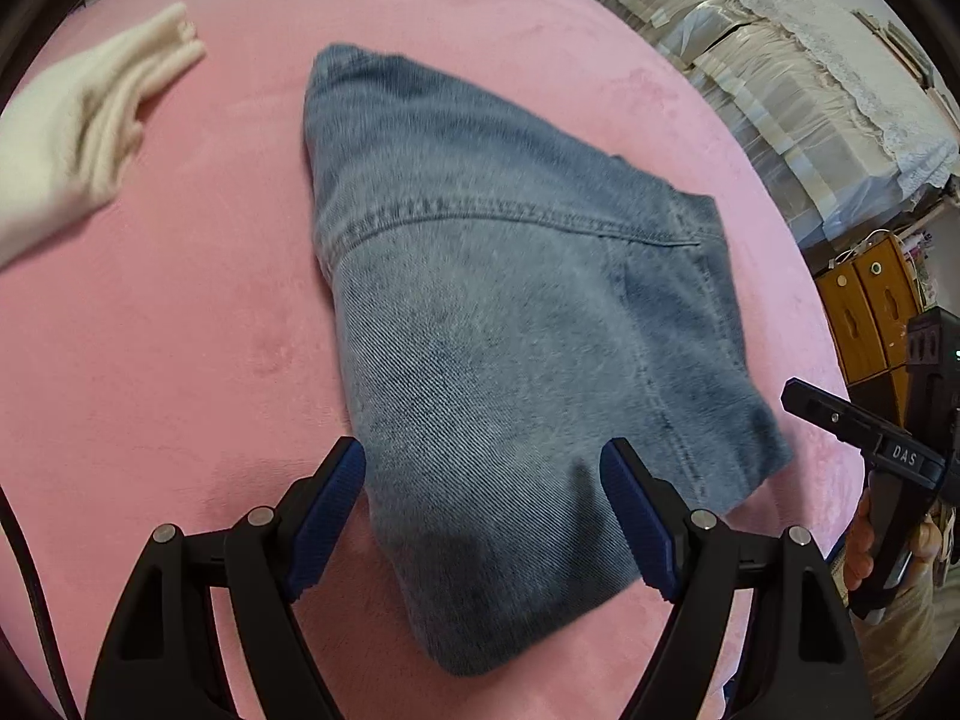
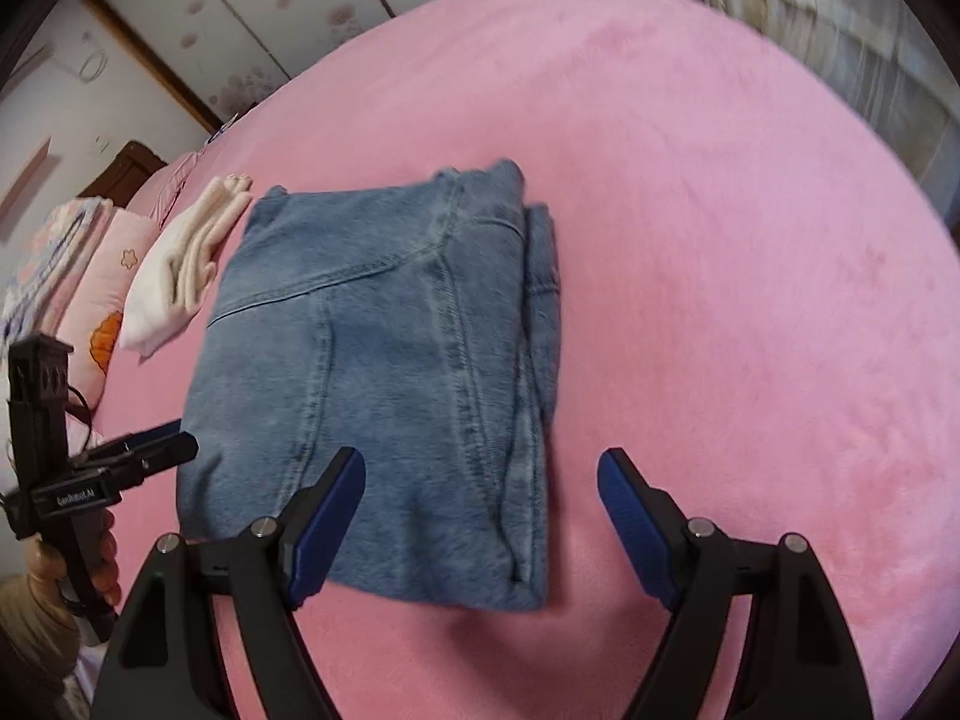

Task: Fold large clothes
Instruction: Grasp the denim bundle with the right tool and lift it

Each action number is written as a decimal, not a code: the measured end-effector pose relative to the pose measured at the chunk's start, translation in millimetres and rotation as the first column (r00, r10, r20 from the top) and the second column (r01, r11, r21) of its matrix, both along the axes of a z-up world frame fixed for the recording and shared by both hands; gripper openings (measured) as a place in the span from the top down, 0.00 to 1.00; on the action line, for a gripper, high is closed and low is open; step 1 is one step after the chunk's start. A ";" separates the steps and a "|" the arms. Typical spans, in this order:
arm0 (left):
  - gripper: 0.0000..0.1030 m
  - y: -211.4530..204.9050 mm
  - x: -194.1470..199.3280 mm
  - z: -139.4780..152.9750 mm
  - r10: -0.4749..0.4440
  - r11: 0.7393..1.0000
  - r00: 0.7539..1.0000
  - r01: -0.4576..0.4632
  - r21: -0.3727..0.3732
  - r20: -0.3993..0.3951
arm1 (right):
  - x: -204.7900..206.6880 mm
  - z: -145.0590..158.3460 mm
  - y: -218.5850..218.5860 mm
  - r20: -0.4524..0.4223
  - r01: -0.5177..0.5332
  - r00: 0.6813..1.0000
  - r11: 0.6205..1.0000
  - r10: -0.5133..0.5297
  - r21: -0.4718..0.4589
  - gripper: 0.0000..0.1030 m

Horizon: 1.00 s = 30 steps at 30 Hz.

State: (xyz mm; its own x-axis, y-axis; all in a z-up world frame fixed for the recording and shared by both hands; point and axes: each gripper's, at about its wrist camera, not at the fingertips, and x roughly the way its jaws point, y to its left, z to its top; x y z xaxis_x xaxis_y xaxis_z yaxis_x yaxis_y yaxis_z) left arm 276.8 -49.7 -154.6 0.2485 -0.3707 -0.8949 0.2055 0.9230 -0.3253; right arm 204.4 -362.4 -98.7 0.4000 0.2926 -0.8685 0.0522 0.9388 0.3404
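Observation:
A pair of blue jeans [image 1: 498, 330] lies folded into a compact stack on the pink bed cover [image 1: 180, 360]; it also shows in the right wrist view [image 2: 384, 372]. My left gripper [image 1: 483, 516] is open and empty, hovering over the near end of the jeans. My right gripper [image 2: 480, 522] is open and empty, above the near right edge of the jeans. The right gripper shows at the right edge of the left wrist view [image 1: 852, 420], and the left gripper at the left edge of the right wrist view [image 2: 138, 450].
A folded cream garment [image 1: 90, 120] lies on the cover left of the jeans, also in the right wrist view [image 2: 186, 264]. Pink pillows [image 2: 90, 276] sit at the bed's head. Stacked bedding [image 1: 780, 78] and a wooden cabinet [image 1: 864, 312] stand beyond the bed.

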 end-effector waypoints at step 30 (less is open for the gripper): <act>0.01 -8.2 36.1 -72.6 -0.015 0.965 0.995 -0.012 -0.263 -0.100 | 75.2 -81.8 7.1 -0.035 -0.094 0.993 0.919 0.115 0.382 0.49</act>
